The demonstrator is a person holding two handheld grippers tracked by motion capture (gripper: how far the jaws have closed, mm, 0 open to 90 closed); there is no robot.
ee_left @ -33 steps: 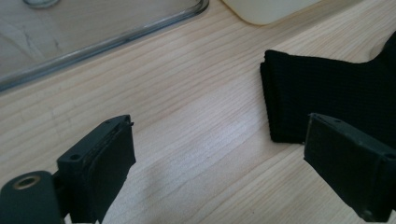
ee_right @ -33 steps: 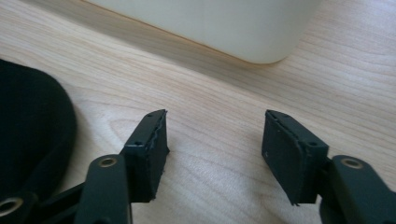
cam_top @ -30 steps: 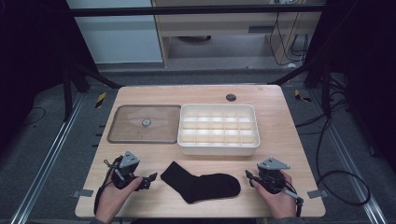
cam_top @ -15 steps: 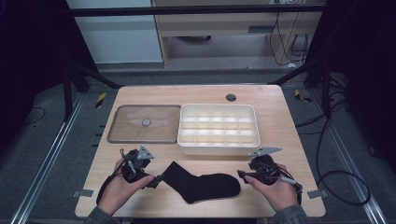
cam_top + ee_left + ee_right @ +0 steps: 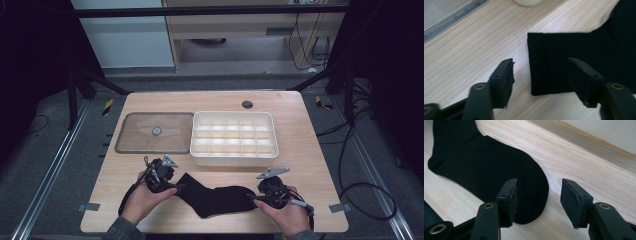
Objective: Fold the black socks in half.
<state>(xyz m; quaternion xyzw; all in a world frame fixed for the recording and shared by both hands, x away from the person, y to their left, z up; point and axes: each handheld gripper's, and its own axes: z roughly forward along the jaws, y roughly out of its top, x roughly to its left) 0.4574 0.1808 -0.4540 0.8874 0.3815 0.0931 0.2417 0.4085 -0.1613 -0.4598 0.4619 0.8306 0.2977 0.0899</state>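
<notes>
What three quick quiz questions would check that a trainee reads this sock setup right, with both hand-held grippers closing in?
1. Which end of the black sock does the left hand-held gripper straddle?
2. True or false: the right hand-held gripper has already clamped the sock's toe.
3. What lies left of the white compartment tray in the high view: A) a clear lid, B) a second sock, C) a bowl?

Key
1. The cuff: its straight edge lies between the jaws, which have just been closing but do not pinch it yet.
2. False: the jaws stand apart, with the toe's rounded tip between them.
3. A.
</notes>
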